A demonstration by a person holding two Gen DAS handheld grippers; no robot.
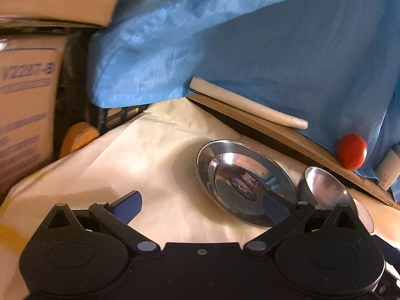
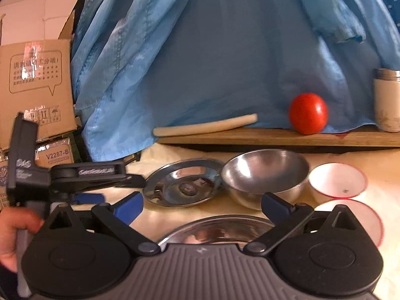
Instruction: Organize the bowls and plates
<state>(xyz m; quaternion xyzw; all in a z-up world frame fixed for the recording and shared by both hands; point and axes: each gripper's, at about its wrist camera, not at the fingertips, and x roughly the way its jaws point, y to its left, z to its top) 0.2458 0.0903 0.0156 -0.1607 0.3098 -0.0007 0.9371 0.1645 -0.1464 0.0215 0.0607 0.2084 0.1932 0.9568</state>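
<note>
Cream cloth (image 2: 250, 155) tabletop | blue fabric (image 2: 225, 62) backdrop | cardboard boxes (image 2: 35, 75) left | both grippers wide open, empty

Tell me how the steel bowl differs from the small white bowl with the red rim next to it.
The steel bowl is bare reflective metal; the white bowl is matte white with a red rim. The steel bowl looks wider and deeper; the white bowl looks smaller. The steel bowl stands beside the shallow steel plate; the white bowl stands on the steel bowl's other side, away from that plate. Both are upright, look empty, and rest on the cream cloth.
</note>
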